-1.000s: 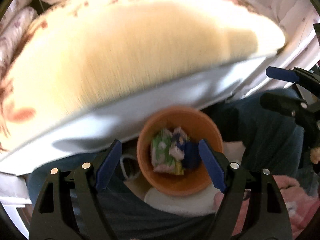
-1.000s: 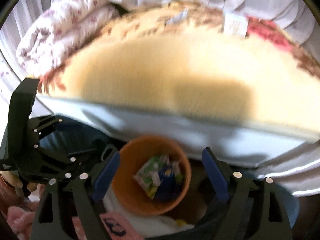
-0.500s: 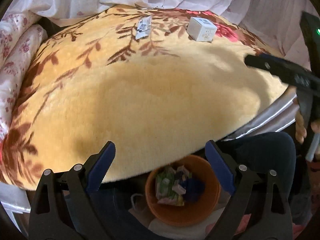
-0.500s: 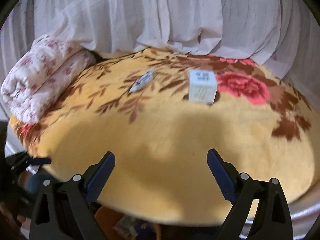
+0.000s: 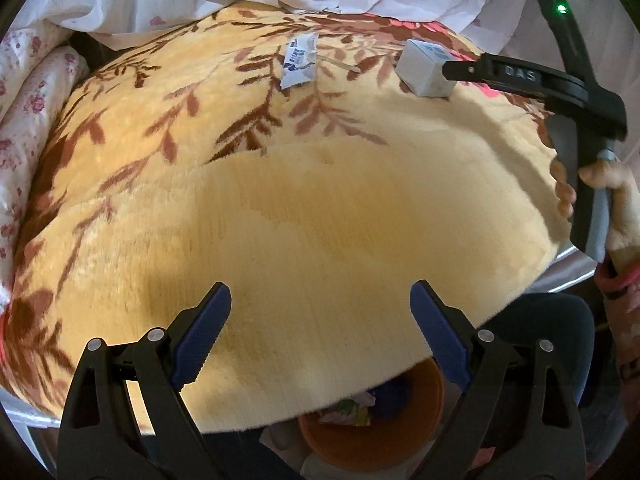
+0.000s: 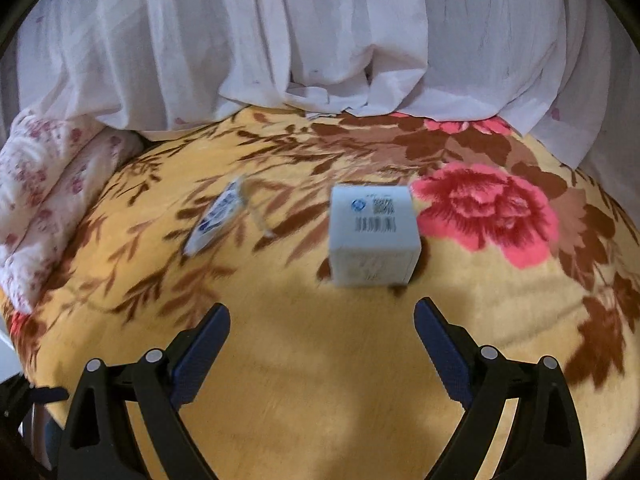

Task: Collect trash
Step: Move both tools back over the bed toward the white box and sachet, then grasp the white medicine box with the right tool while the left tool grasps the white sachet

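Observation:
A small white cardboard box with a barcode stands on the yellow floral blanket, just ahead of my open, empty right gripper. The box also shows in the left wrist view at the far right. A white and blue wrapper lies left of the box, with a thin stick beside it; the wrapper shows far ahead in the left wrist view. My left gripper is open and empty over the blanket's near edge. An orange bin holding wrappers sits below that edge.
White curtains hang behind the bed. A rolled floral quilt lies along the left side. The right gripper's body and the hand holding it fill the right of the left wrist view.
Both grippers rose from over the orange bin and swung forward over the blanket. The right one has come close to the white box. Both stayed open.

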### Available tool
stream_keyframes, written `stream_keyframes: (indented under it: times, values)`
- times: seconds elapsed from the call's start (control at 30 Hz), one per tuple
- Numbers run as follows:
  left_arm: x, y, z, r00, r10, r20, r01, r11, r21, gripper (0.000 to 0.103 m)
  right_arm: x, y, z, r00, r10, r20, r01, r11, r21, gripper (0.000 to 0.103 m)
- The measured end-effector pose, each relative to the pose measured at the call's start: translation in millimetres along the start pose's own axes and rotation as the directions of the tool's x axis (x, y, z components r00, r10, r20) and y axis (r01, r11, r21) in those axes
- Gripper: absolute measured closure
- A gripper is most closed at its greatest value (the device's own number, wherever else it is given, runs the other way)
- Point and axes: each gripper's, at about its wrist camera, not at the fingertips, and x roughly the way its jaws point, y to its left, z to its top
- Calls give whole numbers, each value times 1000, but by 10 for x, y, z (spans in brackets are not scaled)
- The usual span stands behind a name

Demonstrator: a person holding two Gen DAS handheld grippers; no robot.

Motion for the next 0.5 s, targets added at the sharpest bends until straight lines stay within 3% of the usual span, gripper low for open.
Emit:
stream_keyframes:
  times: [0.5]
  values:
    - [174, 154, 316, 1000, -2, -14, 2, 1000, -20, 14, 688, -213, 463, 997, -49, -61, 50, 999, 21, 12]
